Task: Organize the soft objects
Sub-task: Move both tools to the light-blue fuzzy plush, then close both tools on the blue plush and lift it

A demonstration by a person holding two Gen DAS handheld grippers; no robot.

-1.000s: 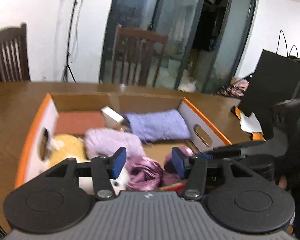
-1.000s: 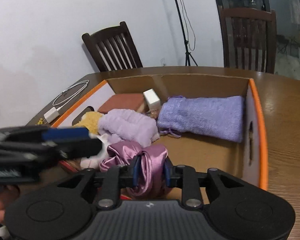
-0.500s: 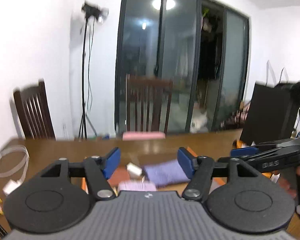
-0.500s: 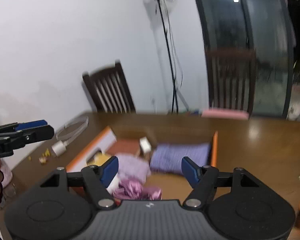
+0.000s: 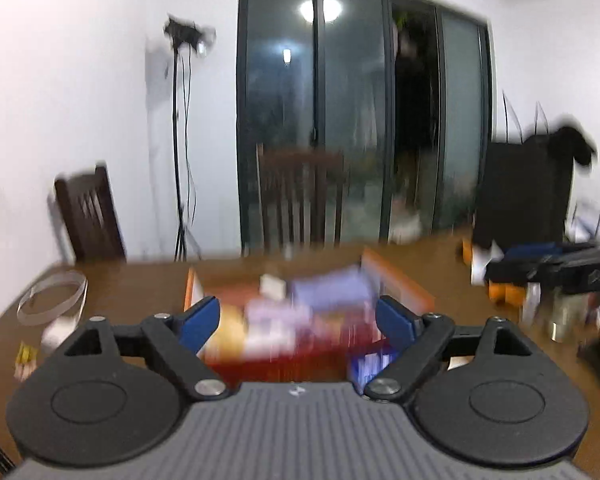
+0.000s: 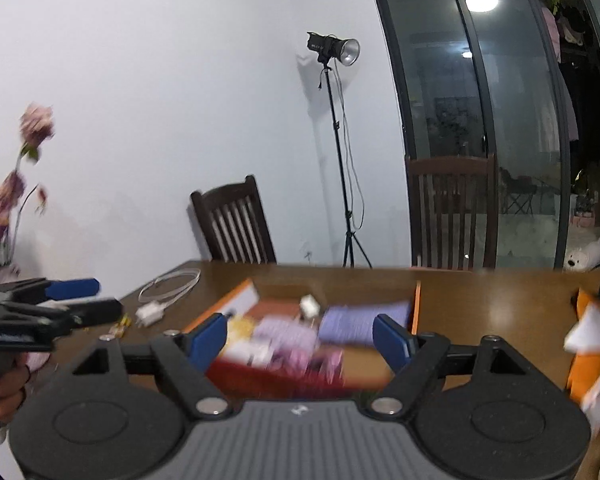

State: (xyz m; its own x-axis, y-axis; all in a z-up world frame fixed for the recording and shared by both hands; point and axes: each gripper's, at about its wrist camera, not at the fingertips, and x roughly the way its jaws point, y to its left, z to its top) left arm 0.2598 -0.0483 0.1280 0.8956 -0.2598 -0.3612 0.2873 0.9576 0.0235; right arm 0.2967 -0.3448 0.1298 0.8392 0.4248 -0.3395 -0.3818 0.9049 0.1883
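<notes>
A cardboard box (image 5: 400, 282) with orange edges stands on the wooden table, and both views show it blurred. Inside lie a purple knitted pouch (image 5: 332, 288) (image 6: 364, 316), a lilac fluffy piece (image 5: 276, 314) (image 6: 284, 332), a yellow plush (image 5: 230, 330) (image 6: 240, 326), a small white box (image 6: 310, 306) and pink satin cloth (image 6: 320, 360). My left gripper (image 5: 298, 320) hovers back from the box, its jaws opening with nothing between them. My right gripper (image 6: 300, 336) is likewise raised and drawn back, its jaws opening and empty.
A white cable and charger (image 6: 164, 292) lie on the table left of the box. Orange and white items (image 6: 592, 340) sit at the right edge. Two dark chairs (image 6: 236, 224), a light stand (image 6: 340, 152) and flowers (image 6: 12, 184) surround the table. A hand (image 6: 4, 392) holds the left gripper.
Both grippers have pulled back and up from the box. The right gripper has let go of the pink satin cloth, which stays in the box. Both pairs of jaws stand wider.
</notes>
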